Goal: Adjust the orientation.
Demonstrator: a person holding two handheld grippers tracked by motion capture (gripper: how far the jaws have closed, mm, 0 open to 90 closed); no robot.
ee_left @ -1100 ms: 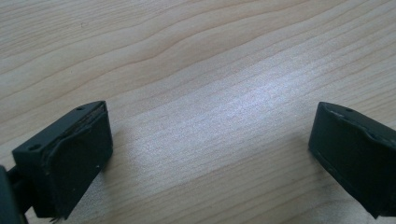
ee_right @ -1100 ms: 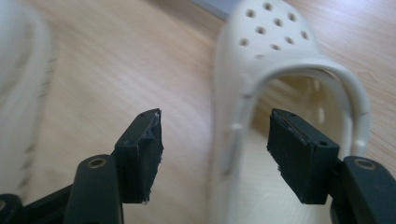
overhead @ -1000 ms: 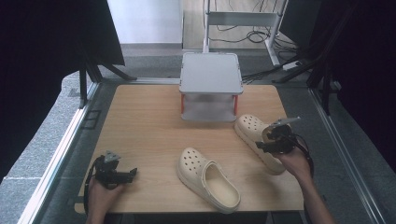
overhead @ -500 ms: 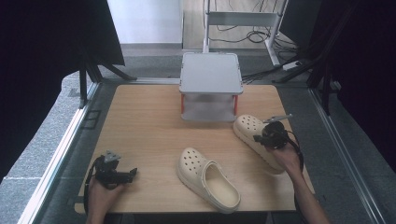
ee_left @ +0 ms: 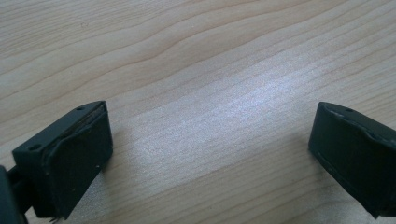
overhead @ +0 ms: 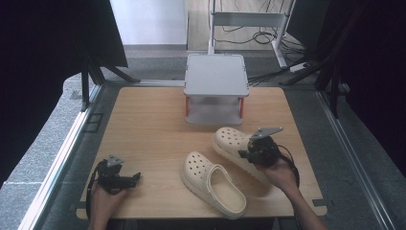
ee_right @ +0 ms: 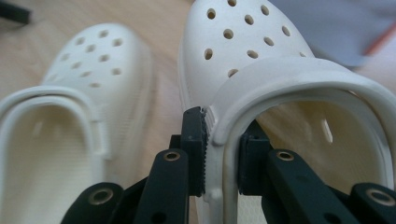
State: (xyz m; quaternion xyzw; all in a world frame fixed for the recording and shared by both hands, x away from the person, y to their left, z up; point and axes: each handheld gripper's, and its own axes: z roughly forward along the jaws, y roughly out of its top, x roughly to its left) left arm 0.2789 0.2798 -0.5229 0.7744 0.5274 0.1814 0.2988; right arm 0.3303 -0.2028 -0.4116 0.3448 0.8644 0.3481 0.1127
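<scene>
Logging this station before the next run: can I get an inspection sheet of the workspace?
Surface: wooden table, bare between items.
Job's things: two cream clogs; right clog gripped by its side wall, left clog lying free beside it.
Clutter: grey shelf with red posts at the table's far edge.
Grippers: right hand-held gripper shut on the right clog; left hand-held gripper open over bare wood.
Cables: one trails from each gripper; more on the floor beyond.
Surroundings: dark curtains both sides, metal frame behind.
</scene>
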